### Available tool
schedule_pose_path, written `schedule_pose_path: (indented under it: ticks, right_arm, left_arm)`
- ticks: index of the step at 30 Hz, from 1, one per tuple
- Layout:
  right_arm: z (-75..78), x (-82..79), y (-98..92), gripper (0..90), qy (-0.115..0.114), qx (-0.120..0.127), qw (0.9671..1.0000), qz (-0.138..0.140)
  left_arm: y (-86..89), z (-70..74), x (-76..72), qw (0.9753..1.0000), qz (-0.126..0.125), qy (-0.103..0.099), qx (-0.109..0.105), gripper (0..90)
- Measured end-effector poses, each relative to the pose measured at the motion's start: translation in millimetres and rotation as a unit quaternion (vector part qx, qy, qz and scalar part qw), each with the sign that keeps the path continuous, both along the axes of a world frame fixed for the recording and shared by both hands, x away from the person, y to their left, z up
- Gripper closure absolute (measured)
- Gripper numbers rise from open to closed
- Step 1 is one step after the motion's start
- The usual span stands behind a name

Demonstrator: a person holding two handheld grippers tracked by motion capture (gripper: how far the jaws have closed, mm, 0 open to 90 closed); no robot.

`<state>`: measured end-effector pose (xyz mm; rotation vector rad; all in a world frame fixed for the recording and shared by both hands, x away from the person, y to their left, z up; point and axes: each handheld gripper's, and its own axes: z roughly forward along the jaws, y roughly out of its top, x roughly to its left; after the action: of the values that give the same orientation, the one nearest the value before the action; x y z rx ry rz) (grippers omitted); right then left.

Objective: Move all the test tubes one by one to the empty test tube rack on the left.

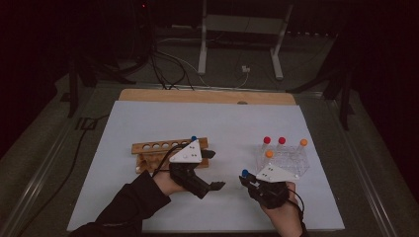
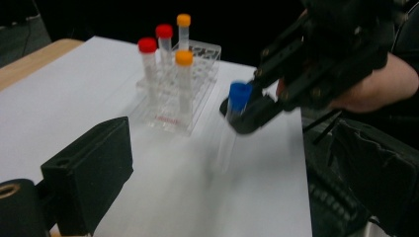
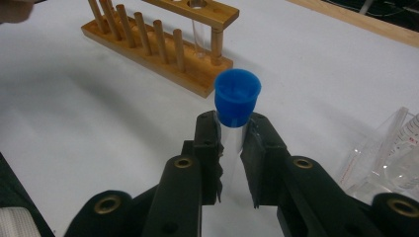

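Blue-capped tube (image 3: 236, 106) pinched below its cap in my right gripper (image 3: 232, 143); I keep it upright between wooden rack (image 1: 163, 148) and clear rack (image 1: 286, 160), left gripper (image 1: 213, 170) wide

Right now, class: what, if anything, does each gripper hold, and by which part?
The right gripper clamps a blue-capped tube just below its cap. The left gripper is open, holding nothing.
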<state>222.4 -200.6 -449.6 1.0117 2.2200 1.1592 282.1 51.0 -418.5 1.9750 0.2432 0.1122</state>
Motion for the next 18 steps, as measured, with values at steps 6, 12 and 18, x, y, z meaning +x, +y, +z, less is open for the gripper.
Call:
schedule_pose_path:
  ticks: [6, 12, 18]
  right_arm:
    - [0.4, -0.4, 0.0, 76.9, -0.002, 0.001, 1.0, 0.001]
    - [0.8, -0.1, -1.2, 76.9, -0.002, 0.003, 1.0, 0.001]
    - [0.4, 0.0, -0.4, 76.9, -0.002, 0.002, 1.0, 0.002]
  left_arm:
    - [-22.2, 3.4, 4.1, 1.0, -0.002, -0.002, -0.001, 11.3]
    - [-36.4, 4.1, 7.2, 1.0, -0.005, -0.003, 0.001, 22.4]
    - [-45.7, 1.2, 6.8, 0.9999, -0.013, -0.004, 0.004, 37.6]
